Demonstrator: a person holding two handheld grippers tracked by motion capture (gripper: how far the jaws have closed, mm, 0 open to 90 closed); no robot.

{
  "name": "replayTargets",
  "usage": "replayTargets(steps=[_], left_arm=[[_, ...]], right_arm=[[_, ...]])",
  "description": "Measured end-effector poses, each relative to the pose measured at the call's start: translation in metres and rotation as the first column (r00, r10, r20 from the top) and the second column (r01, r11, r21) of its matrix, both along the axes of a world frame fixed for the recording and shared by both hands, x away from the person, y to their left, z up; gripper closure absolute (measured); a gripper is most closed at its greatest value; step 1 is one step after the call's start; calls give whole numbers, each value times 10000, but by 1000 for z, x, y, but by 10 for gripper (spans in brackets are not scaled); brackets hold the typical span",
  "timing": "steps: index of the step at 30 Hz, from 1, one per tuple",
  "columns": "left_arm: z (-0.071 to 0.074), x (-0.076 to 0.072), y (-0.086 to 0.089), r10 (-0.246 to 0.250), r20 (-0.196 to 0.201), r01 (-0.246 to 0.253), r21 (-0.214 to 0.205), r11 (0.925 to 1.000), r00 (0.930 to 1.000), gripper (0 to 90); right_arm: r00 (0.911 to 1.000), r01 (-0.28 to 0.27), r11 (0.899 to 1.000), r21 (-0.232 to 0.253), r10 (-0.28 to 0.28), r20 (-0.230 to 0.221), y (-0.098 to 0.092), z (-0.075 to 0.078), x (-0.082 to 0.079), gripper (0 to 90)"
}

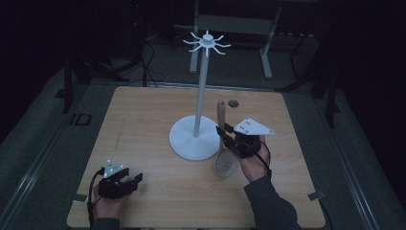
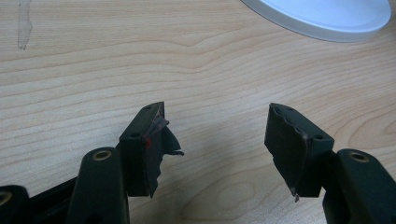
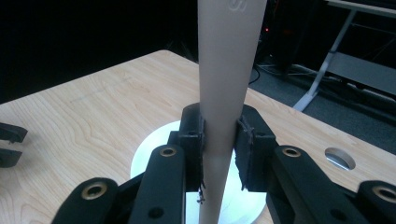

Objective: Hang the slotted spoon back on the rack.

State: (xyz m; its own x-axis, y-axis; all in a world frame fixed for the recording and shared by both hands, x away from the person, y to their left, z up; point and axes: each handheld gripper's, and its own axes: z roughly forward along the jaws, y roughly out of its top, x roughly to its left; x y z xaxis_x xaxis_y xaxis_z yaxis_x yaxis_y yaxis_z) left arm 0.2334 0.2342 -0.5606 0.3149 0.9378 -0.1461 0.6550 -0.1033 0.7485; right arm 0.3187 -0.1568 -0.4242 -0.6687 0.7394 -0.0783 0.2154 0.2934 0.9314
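A beige slotted spoon (image 1: 224, 143) stands nearly upright beside the white hanger stand (image 1: 200, 98), its perforated bowl low and its handle pointing up. My right gripper (image 1: 226, 133) is shut on the spoon's handle (image 3: 224, 93), both pads pressing its sides. The stand's round base (image 3: 149, 158) lies just behind the grip. My left gripper (image 2: 217, 144) rests open near the table's front left corner, with bare wood between its jaws. From above, the left gripper (image 1: 131, 181) sits in a hand on the tabletop.
The stand has a ring of hooks (image 1: 207, 43) at its top. A round hole (image 1: 233, 103) sits in the wooden table (image 1: 143, 120) behind the spoon. Metal frame legs (image 1: 265, 52) and cables lie on the dark floor beyond.
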Motion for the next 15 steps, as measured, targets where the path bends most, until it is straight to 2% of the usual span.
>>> replayTargets(steps=[15], left_arm=[[0, 0, 1, -5, 6, 5, -2, 10000, 10000, 391]], right_arm=[[9999, -3, 9999, 152, 1, 167, 2, 2, 0, 741]])
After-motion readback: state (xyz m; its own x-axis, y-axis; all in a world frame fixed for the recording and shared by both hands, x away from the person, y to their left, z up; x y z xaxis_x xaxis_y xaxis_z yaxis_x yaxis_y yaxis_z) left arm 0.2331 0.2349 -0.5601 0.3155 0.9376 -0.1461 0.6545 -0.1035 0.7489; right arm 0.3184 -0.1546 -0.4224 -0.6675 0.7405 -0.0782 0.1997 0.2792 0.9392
